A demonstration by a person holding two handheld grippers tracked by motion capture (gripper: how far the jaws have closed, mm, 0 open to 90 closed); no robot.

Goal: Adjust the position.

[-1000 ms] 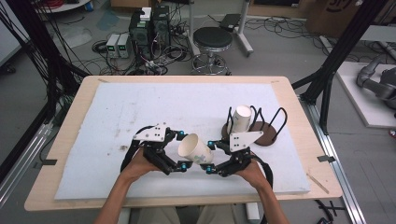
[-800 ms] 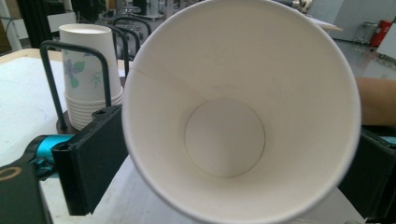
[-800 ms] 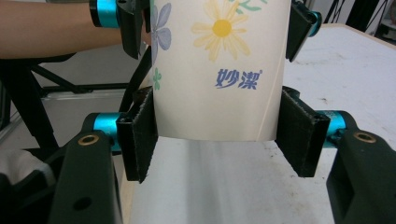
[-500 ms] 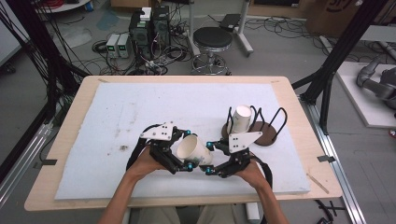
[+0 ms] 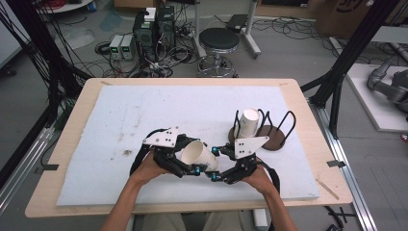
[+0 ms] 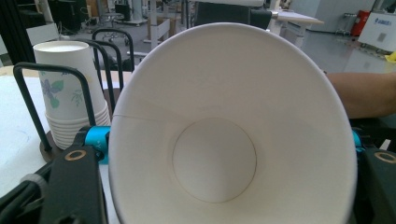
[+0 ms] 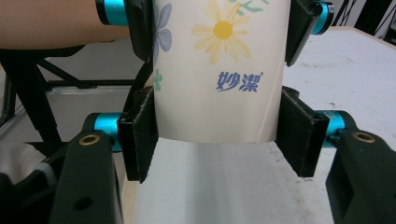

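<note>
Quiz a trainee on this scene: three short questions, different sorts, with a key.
1. True or false: the paper cup held between the two hands stands upright.
2. Where is the stack of cups? A: in the wire rack. B: on the stool. C: on the floor.
3. Fill in: the left tongs grip the paper cup so that the left gripper view looks into its ____.

Key: 1 false, it lies tilted on its side. 2 A. 3 inside.
</note>
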